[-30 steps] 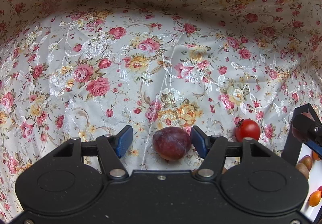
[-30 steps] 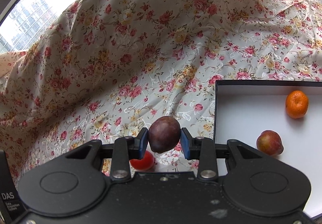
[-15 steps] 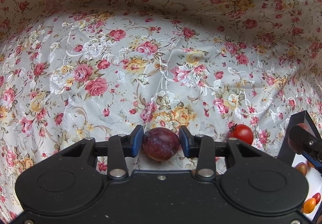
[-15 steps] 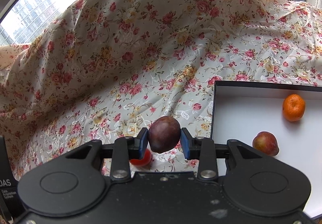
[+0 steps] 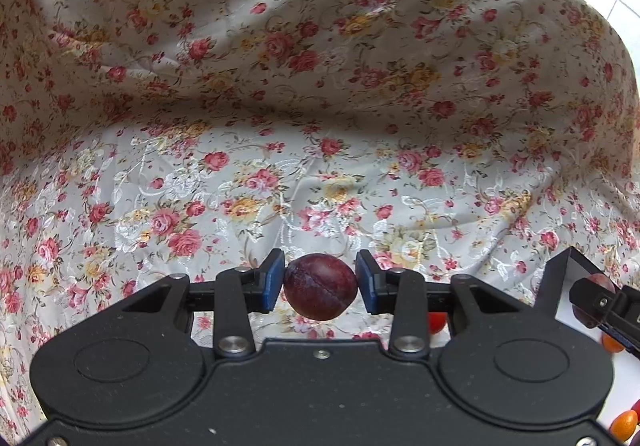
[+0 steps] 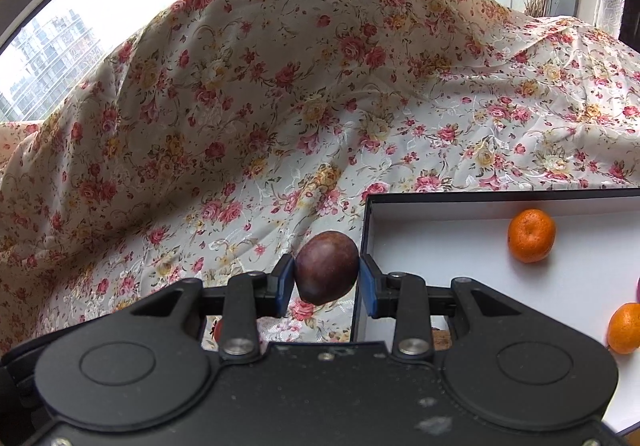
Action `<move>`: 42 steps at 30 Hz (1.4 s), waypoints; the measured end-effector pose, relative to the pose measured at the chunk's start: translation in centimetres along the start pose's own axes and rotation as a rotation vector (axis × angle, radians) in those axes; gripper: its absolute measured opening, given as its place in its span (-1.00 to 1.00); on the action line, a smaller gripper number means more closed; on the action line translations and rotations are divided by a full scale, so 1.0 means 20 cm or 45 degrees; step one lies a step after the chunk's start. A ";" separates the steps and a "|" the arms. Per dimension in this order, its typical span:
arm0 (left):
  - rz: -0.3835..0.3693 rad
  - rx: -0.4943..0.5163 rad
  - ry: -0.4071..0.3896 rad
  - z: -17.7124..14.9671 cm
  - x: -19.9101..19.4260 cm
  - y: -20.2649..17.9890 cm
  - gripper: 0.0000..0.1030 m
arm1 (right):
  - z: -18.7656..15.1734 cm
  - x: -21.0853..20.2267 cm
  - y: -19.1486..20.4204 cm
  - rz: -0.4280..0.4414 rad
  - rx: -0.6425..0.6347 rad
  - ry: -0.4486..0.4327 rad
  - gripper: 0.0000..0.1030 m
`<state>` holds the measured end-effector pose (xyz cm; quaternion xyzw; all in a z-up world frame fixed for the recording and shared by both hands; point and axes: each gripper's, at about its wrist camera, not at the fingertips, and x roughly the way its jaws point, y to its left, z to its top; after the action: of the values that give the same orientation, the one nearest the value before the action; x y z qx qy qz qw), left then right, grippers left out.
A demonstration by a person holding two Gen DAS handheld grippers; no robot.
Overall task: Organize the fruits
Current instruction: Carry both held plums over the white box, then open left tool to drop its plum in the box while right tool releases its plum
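Relative to the white black-rimmed box (image 6: 460, 242): two round orange tangerines (image 6: 531, 235) inside it, two dark purple plums (image 6: 327, 267) held outside, one red tomato (image 5: 437, 322) beside it.

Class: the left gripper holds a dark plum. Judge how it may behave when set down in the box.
The plum is round and smooth, so it will probably roll on the box's flat white floor. Only two small pads pinch it, so it could slip. Its skin looks soft; squeezing harder may bruise it.
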<state>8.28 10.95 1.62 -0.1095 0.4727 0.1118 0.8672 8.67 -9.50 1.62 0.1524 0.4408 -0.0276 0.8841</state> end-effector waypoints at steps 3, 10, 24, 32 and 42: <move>-0.046 0.075 -0.019 -0.03 -0.03 -0.13 -0.09 | 0.02 -0.01 -0.09 -0.036 0.059 -0.003 -0.30; -0.187 0.210 0.001 -0.13 -0.10 -0.41 -0.08 | 0.09 -0.06 -0.37 -0.163 0.204 -0.046 -0.30; -0.430 0.458 0.143 -0.35 -0.18 -0.87 -0.18 | 0.14 -0.13 -0.94 -0.408 0.502 -0.006 -0.30; -0.517 0.578 0.156 -0.44 -0.23 -1.02 -0.24 | 0.14 -0.16 -1.02 -0.424 0.500 -0.010 -0.30; -0.481 0.414 0.154 -0.36 -0.17 -0.91 0.02 | 0.14 -0.19 -1.01 -0.397 0.478 -0.015 -0.30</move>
<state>6.21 -8.79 2.31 -0.0613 0.5067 -0.1364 0.8491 4.88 -29.98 1.18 0.2438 0.4410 -0.2462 0.8280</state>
